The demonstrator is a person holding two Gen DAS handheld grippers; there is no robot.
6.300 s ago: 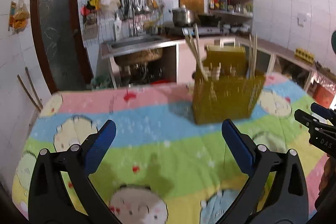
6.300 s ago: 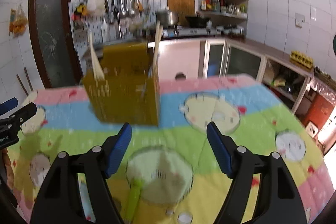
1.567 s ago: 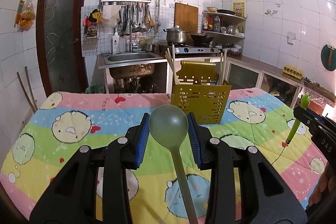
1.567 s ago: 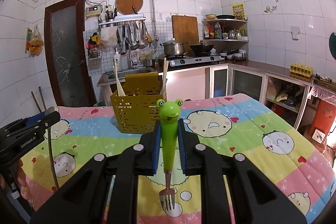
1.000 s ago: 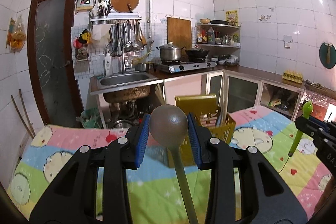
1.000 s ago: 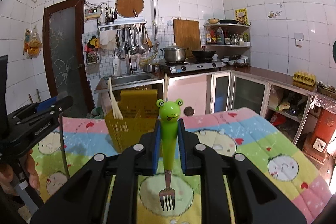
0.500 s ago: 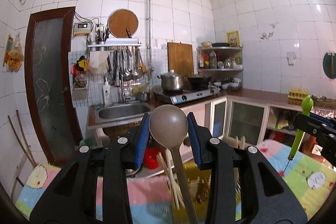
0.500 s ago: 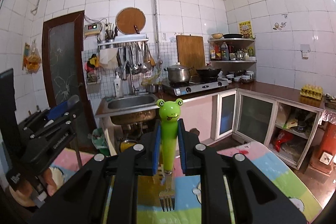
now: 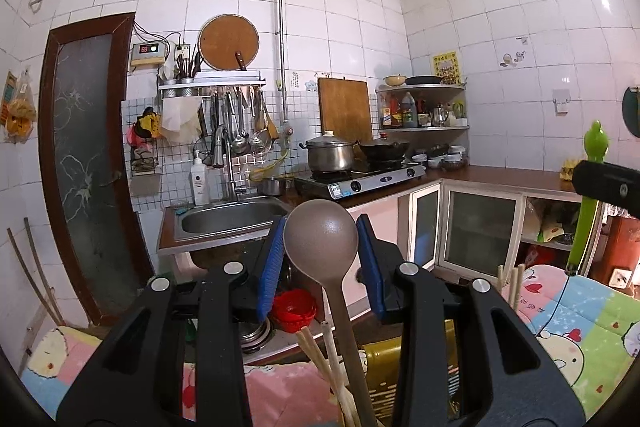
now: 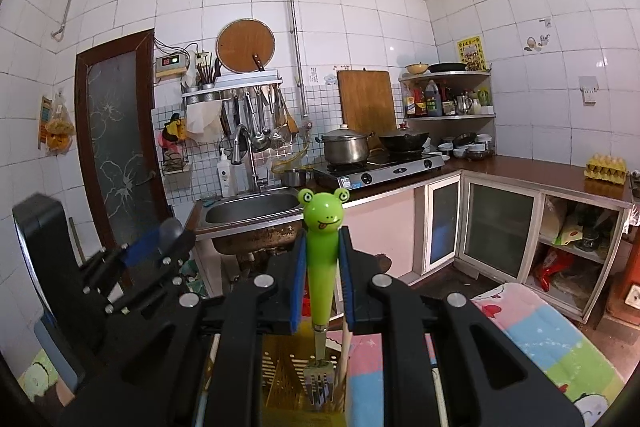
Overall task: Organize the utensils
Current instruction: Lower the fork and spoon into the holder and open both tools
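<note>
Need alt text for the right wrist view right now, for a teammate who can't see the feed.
The right gripper is shut on a green frog-handled fork, tines pointing down over the yellow utensil basket just below. The left gripper shows at the left edge, with a tiled kitchen's sink and stove behind.

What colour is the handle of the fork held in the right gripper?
Bright green, shaped like a frog face at its top. The fork handle shows best in the right wrist view.

Cartoon-print quilt over surface; yellow utensil basket standing on it
</note>
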